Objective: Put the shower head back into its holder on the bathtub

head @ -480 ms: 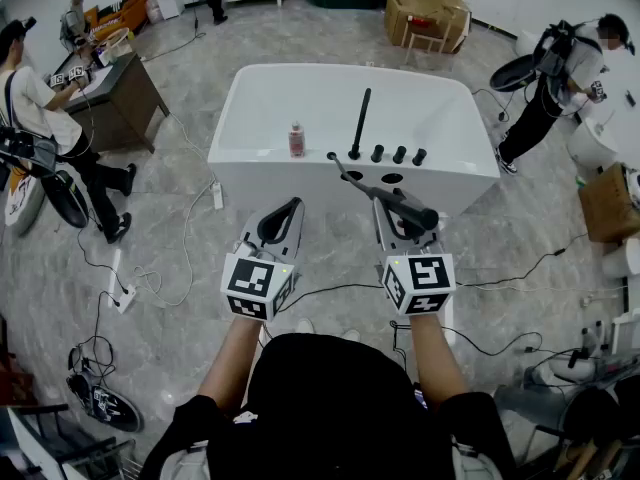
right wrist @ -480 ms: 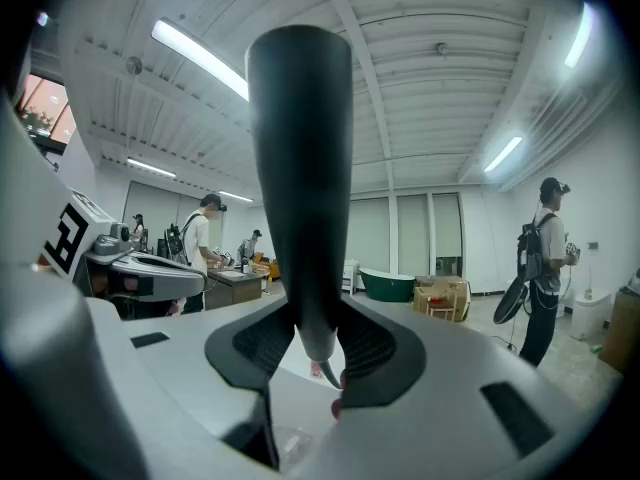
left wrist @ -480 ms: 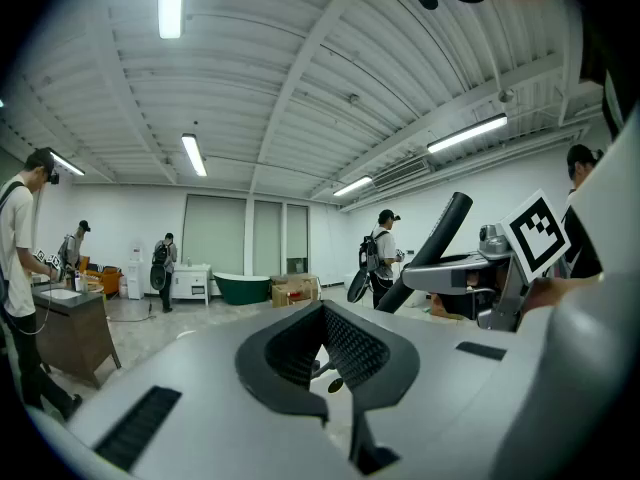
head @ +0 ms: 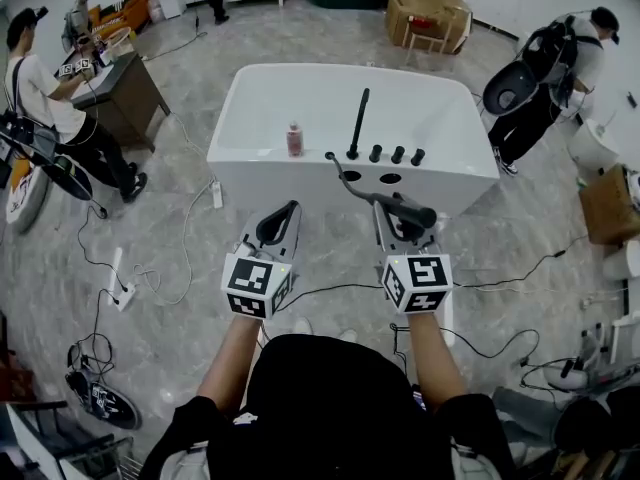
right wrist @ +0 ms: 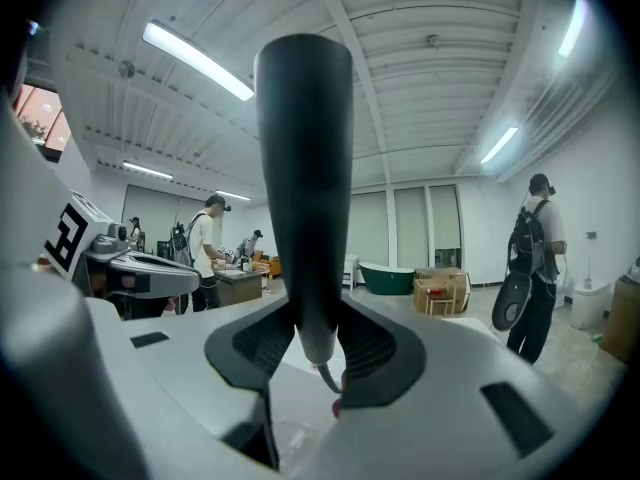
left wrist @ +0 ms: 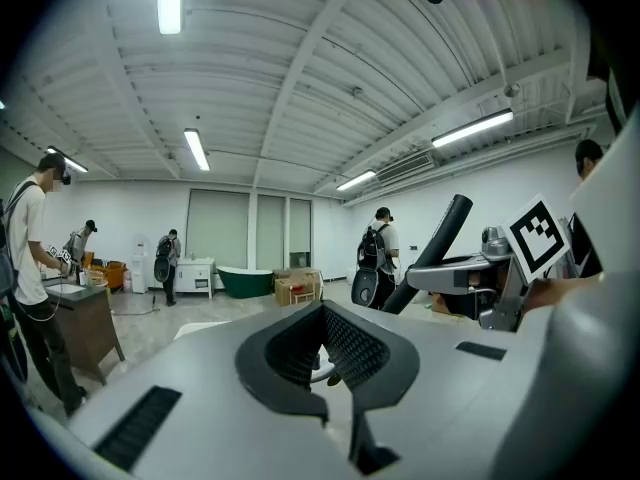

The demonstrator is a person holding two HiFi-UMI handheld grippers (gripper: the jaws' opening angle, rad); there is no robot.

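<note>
The black shower head (head: 412,212) lies across my right gripper (head: 393,206), whose jaws are shut on its handle. Its thin hose end (head: 338,164) reaches toward the deck of the white bathtub (head: 300,93). Two dark holes (head: 352,176) sit in that deck just ahead, near a black spout (head: 358,120) and three black knobs (head: 397,154). In the right gripper view the handle (right wrist: 303,168) stands up between the pads (right wrist: 262,346). My left gripper (head: 291,208) hovers level beside it, shut and empty, its tips together (left wrist: 322,313).
A pink bottle (head: 294,140) stands on the tub deck at the left. Cables (head: 190,258) trail over the grey floor on both sides. A person works at a dark cabinet (head: 125,93) at far left, another stands at far right (head: 555,68). Cardboard boxes (head: 425,13) lie beyond the tub.
Both grippers and the shower head stay where they were. The person at the far right has bent over, and the one at the left has shifted.
</note>
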